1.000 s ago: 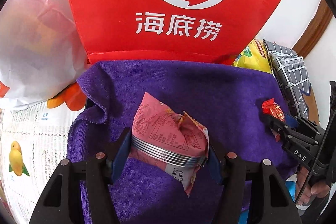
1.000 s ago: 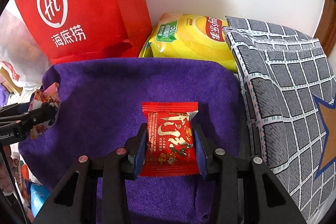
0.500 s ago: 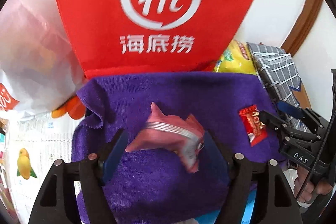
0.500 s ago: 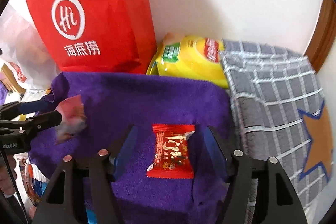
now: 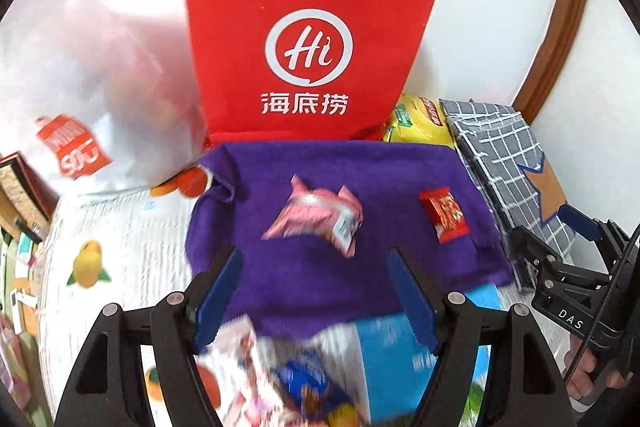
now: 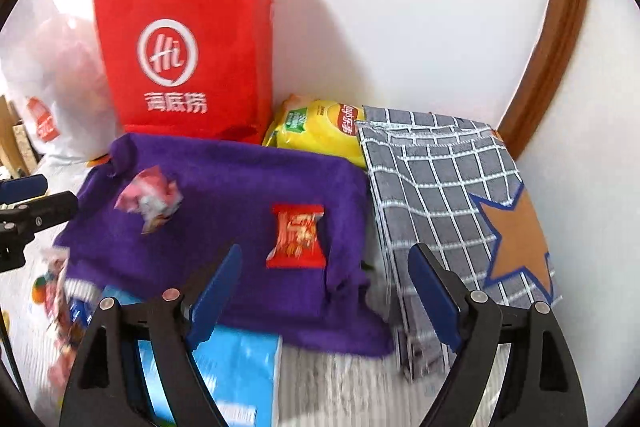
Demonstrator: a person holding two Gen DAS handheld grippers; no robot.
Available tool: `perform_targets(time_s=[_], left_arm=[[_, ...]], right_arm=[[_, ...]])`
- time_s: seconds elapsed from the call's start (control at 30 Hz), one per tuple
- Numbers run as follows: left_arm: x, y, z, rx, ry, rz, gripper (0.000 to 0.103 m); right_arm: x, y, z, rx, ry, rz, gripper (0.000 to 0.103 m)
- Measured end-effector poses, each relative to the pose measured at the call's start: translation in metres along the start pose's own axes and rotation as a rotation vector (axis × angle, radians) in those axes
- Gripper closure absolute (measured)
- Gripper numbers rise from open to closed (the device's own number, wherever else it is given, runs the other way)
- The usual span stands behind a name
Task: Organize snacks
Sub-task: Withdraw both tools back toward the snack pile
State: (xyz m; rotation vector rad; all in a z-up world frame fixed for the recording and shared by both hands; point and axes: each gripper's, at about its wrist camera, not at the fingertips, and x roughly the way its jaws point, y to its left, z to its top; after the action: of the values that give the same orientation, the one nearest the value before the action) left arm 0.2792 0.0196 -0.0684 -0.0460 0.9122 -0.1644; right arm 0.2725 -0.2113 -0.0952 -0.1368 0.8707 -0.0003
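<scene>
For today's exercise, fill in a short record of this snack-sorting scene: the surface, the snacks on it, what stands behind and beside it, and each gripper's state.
surface: purple towel
snacks on towel: pink packet at its left, red packet at its right, apart
behind: red paper bag, yellow chip bag
beside: grey checked box, right of towel
left gripper: open, holding nothing
right gripper: open, jaws just been opening, holding nothing

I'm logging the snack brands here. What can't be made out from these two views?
- Pink snack packet: label print smeared by motion blur, both views.
- Snack pile at the bottom of the left wrist view: blurred, cut off by the edge.
- Yellow chip bag: partly hidden behind the purple towel and the checked cloth.
</scene>
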Motion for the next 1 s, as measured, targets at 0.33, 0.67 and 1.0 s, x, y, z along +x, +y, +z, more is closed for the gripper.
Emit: perform_targets(time_s=[0.33, 0.67, 1.0], left_arm=[[-0.058, 0.014, -0.058, -0.015, -0.046, 0.018, 0.029], [-0.071, 0.043, -0.108, -0.065, -0.016, 0.061, 0.029], [-0.069, 0.064, -0.140, -0.122, 0.002, 0.038, 0.029]], right_arm=[[-0.063, 0.005, -0.052, 0.033, -0.038, 0.087, 0.019], [-0.083, 0.019, -0.099, 0.083, -0.013, 0.203, 0.031], [-0.058, 0.041, -0.145, 0.037, 0.088, 0.223, 0.052]])
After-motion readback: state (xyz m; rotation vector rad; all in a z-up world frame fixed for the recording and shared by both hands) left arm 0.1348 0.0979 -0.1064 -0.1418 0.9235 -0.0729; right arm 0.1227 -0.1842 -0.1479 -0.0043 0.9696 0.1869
